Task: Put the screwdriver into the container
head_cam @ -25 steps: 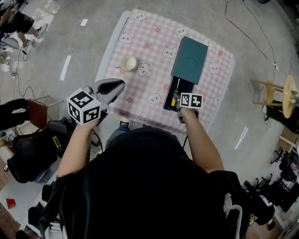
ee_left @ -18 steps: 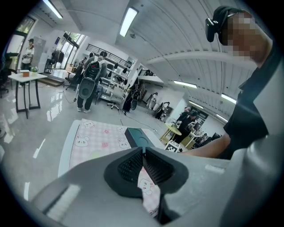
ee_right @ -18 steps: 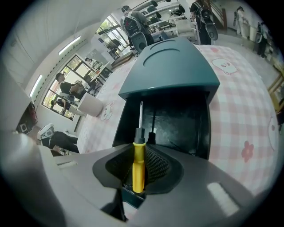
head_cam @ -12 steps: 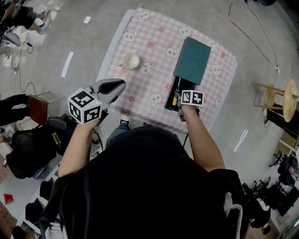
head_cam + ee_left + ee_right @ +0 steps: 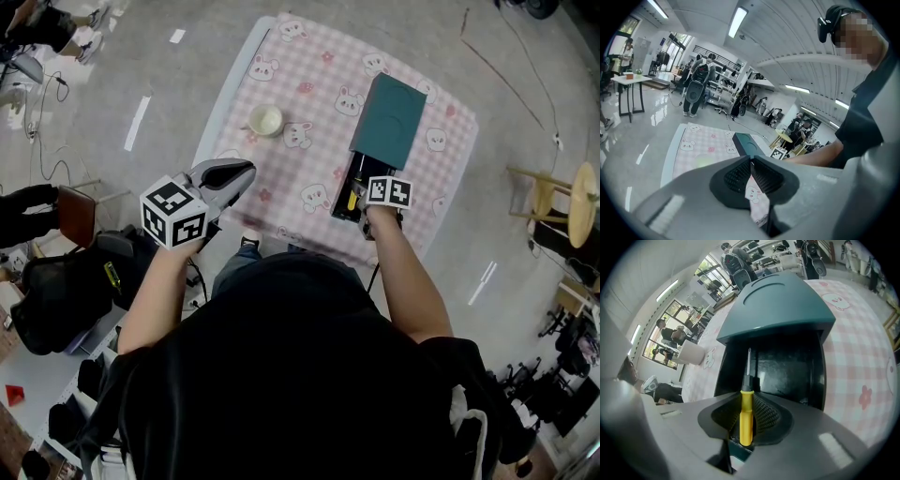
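A screwdriver (image 5: 746,416) with a yellow handle and thin metal shaft is clamped in my right gripper (image 5: 746,420), its tip pointing into the black inside of the container (image 5: 787,373). The container is a long box with a teal sliding lid (image 5: 776,303) pushed back. In the head view the right gripper (image 5: 361,199) sits at the open near end of the container (image 5: 384,122), a bit of yellow screwdriver (image 5: 352,200) showing there. My left gripper (image 5: 234,173) hovers off the table's near left edge, jaws together and empty; in its own view that gripper (image 5: 751,176) holds nothing.
The table carries a pink checked cloth with rabbit prints (image 5: 309,141). A small cream cup (image 5: 265,120) stands on its left part. A wooden stool (image 5: 562,192) is on the floor at the right. Bags and chairs (image 5: 56,281) crowd the floor at the left.
The right gripper with the screwdriver has edged slightly forward toward the container's open end. The left gripper has barely moved.
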{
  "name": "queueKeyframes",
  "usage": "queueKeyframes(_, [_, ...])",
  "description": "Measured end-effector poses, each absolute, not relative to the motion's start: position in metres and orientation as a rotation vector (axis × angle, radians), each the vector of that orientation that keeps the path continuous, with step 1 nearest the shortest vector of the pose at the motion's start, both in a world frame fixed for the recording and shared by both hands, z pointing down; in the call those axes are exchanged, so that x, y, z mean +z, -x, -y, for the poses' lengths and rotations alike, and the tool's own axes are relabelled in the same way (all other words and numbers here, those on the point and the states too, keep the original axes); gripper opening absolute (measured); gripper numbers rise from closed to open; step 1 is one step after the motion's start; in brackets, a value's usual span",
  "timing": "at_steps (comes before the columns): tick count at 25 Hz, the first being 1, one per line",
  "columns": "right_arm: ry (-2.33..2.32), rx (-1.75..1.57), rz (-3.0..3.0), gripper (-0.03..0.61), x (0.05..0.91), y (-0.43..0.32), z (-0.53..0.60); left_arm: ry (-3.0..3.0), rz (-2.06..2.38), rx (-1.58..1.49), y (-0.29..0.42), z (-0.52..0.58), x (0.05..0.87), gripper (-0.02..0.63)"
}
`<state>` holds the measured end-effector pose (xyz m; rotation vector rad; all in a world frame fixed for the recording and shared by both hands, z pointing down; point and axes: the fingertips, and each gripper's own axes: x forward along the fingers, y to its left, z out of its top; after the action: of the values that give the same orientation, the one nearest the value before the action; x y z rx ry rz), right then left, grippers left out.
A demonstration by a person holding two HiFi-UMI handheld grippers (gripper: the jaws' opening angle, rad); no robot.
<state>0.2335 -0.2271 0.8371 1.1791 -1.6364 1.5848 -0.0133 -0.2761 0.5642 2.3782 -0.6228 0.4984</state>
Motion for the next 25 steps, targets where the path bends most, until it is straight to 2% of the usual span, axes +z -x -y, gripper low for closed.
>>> queueKeyframes(25, [-1.220,1.629,1.623,0.123,0.838,-0.236,0.228,-2.385,0.574,0.524,0.013,0.266,0.566,0.026])
